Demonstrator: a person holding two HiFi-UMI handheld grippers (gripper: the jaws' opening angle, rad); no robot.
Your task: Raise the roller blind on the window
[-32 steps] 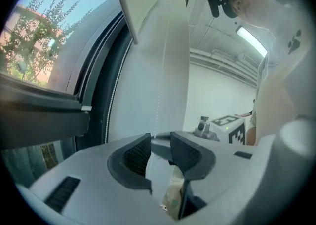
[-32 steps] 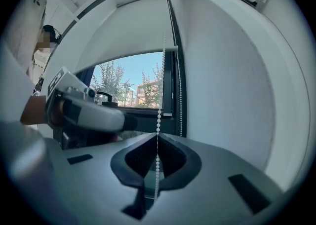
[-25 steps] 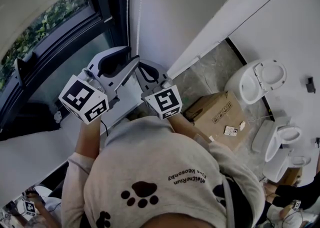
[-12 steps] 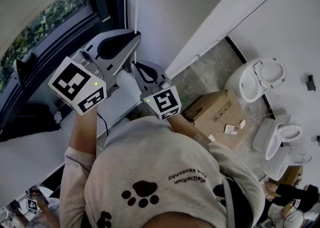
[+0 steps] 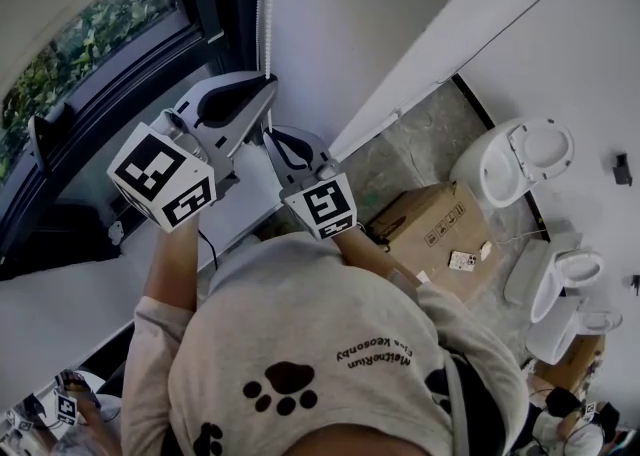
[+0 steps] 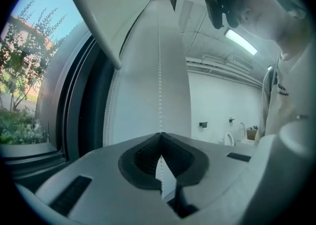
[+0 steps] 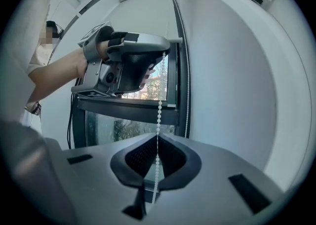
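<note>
Looking at the white beaded pull chain [image 6: 159,71]: it hangs vertical by the window's right frame. Left tongs [image 6: 160,136] just clamped shut on it, directly above the right tongs [image 7: 157,139], also pinched on it. Only the left gripper view shows the white fabric roller blind [image 6: 94,17] over the upper glass; the right shows the stacking.

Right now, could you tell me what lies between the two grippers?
Only bead chain, running from left gripper down to right gripper; the right gripper view shows it.
</note>
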